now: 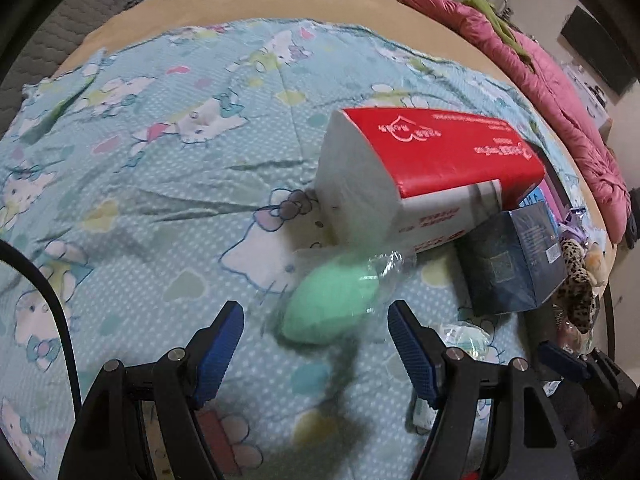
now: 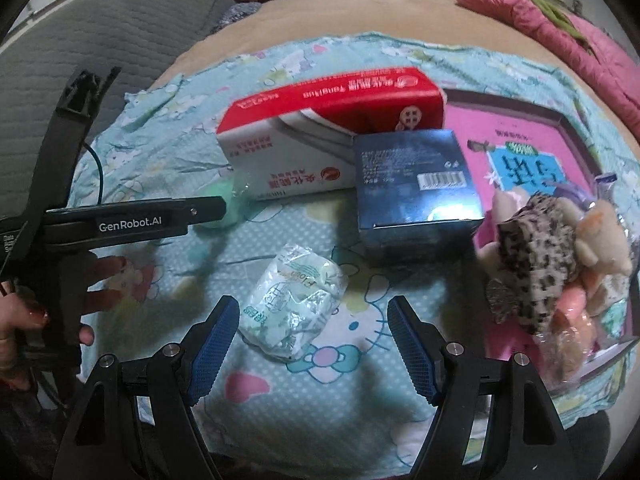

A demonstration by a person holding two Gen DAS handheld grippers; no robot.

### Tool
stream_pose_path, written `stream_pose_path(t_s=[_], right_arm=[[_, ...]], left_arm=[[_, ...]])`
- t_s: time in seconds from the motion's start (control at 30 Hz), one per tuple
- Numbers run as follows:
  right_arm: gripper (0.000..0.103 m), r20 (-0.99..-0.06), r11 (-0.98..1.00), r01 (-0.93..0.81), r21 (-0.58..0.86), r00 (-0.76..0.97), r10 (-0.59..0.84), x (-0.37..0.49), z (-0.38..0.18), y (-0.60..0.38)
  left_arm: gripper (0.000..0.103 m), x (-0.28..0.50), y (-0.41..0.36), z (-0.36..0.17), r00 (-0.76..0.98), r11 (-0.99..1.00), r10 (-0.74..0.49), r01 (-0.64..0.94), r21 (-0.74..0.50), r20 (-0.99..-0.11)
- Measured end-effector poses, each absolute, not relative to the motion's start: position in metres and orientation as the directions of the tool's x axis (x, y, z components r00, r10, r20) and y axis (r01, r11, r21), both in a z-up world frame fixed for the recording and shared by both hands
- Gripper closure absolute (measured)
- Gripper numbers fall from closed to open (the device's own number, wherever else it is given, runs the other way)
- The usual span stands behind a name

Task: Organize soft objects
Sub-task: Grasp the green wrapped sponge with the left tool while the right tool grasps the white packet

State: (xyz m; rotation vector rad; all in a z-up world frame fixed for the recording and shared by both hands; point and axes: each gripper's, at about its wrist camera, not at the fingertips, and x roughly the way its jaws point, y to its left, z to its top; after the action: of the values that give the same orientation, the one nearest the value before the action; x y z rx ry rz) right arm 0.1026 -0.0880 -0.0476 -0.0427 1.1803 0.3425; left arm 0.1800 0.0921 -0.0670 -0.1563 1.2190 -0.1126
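A green soft egg-shaped sponge in clear wrap (image 1: 330,306) lies on the Hello Kitty blanket (image 1: 160,200), just ahead of my open left gripper (image 1: 316,320), between its blue pads. In the right wrist view the sponge (image 2: 218,200) shows partly hidden behind the left gripper's body. A crumpled white-green tissue packet (image 2: 294,306) lies between and ahead of the open pads of my right gripper (image 2: 312,316). A red-white tissue pack (image 1: 424,176) lies tilted behind the sponge. A bag of plush toys with a leopard-print one (image 2: 548,264) sits at the right.
A dark blue box (image 2: 416,188) stands in front of the tissue pack. A pink book (image 2: 532,148) lies under the plush bag. A pink quilt (image 1: 552,92) runs along the far right edge. A grey sofa (image 2: 100,40) is at the left.
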Motion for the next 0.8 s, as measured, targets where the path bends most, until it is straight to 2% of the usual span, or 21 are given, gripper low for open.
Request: stream_pose_path(t_s=[0.13, 0.33, 0.57, 0.7, 0.8], right_arm=[[0.025, -0.926, 0.960, -0.240, 0.147, 0.307, 0.219, 0.112, -0.063, -0.080], [0.025, -0.942, 0.968, -0.214, 0.128, 0.280, 0.186, 0.121, -0.081, -0.067], [0.026, -0.951, 0.966, -0.252, 0.056, 0.281, 0.129, 0.126, -0.100, -0.045], [0.038, -0.940, 0.952, -0.304, 0.022, 0.319, 0.124, 0.124, -0.100, -0.045], [0.042, -0.937, 0.943, -0.332, 0.026, 0.322, 0.139, 0.123, -0.095, -0.052]], left_arm=[[0.029, 0.189, 0.089, -0.078, 0.308, 0.978, -0.203, 0.018, -0.207, -0.930], [0.047, 0.194, 0.086, -0.088, 0.295, 0.970, -0.239, 0.023, -0.243, -0.925], [0.052, 0.186, 0.096, -0.087, 0.318, 0.959, -0.266, -0.006, -0.282, -0.910], [0.052, 0.172, 0.100, -0.078, 0.346, 0.955, -0.271, -0.017, -0.295, -0.898], [0.052, 0.163, 0.104, -0.072, 0.366, 0.948, -0.280, -0.040, -0.315, -0.888]])
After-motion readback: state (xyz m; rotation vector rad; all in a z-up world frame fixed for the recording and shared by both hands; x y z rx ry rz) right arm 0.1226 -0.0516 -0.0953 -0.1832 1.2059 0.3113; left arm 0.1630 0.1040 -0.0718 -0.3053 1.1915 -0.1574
